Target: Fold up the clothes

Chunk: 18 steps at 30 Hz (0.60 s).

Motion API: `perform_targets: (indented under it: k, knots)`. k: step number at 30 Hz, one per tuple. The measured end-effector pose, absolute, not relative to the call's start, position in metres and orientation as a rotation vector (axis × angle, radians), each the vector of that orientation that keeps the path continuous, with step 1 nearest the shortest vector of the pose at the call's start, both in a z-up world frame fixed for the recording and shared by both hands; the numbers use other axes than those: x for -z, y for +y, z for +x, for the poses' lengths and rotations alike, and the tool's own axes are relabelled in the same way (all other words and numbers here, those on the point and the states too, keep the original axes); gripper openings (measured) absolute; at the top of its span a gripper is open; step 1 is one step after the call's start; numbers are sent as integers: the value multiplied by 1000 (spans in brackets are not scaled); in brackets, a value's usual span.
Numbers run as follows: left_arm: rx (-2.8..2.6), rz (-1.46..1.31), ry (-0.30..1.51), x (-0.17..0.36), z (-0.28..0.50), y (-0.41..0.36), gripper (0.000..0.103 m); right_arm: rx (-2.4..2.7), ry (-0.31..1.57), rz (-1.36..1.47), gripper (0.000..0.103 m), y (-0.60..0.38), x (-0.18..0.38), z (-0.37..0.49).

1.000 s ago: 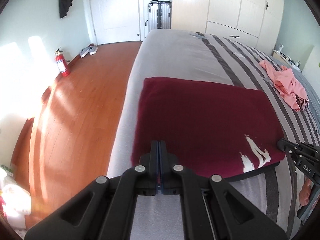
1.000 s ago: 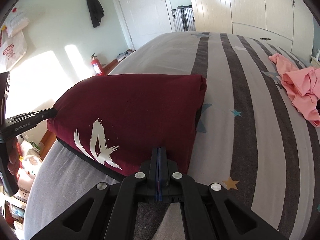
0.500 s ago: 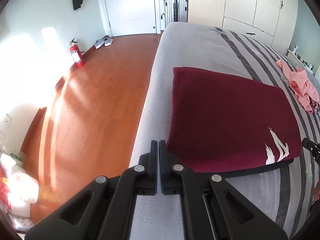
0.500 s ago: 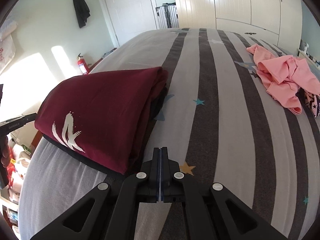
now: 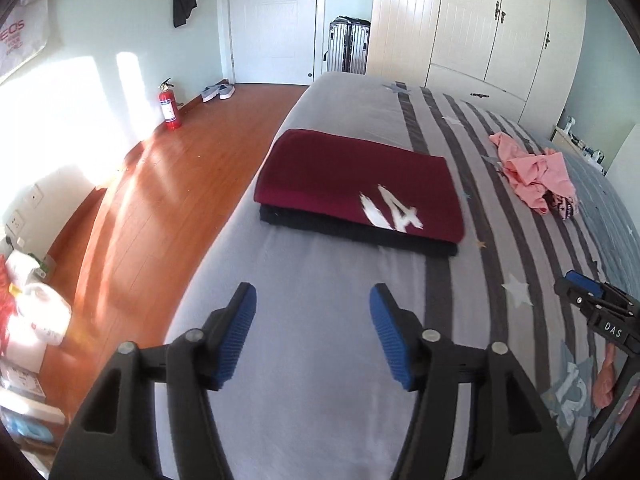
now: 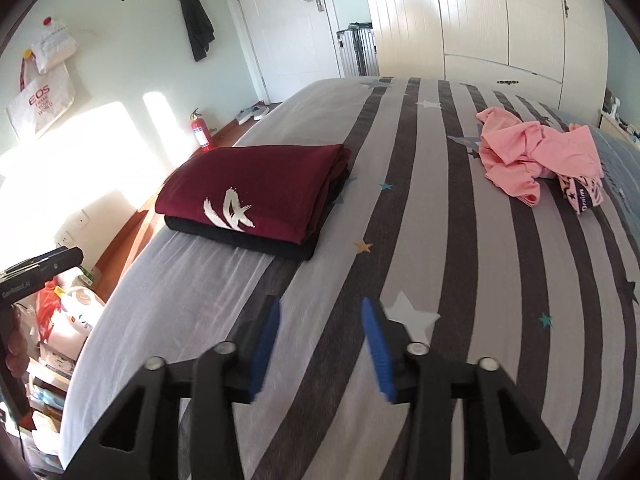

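Now both tools are hanging over the striped bed cover [image 5: 328, 360] with nothing between their pads. The left gripper [image 5: 313, 306] is opening, its blue pads [image 5: 236, 332] standing wide apart over bare grey sheet. The right gripper [image 6: 319, 320] is also opening, at a narrower gap, its pads [image 6: 376, 344] framing a grey stripe; a white star print is lying just to the right of its right finger.

The folded maroon shirt [image 5: 352, 184] is sitting ahead of the left gripper, well apart from its tips, white print facing up on the near right corner. It is resting on top of a folded dark garment [image 6: 248, 240], whose edge is showing beneath it. From the right gripper the same stack is lying ahead and to the left.

A crumpled pink garment [image 6: 536, 152] is lying ahead and far right of the right gripper, unfolded, touching a small pink printed piece [image 6: 582, 196] at its near edge.

The right tool is showing at the right edge of the left wrist view, the left tool at the left edge of the right wrist view.
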<state>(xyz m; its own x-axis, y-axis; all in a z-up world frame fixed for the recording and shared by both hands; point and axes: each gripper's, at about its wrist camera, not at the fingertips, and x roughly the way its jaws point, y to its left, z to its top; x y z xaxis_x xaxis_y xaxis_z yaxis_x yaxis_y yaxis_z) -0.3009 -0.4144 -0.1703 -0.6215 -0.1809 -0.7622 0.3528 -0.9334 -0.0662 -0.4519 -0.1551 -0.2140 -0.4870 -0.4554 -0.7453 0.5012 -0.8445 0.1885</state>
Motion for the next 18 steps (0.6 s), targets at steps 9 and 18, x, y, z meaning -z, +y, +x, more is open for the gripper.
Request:
perform_targets:
  k: [9, 18]
  knots:
    - [2542, 997, 409, 123, -189, -300, 94, 2300, 110, 1049, 75, -69, 166, -362]
    - [2585, 917, 373, 124, -136, -223, 100, 2312, 123, 926, 91, -19, 144, -296]
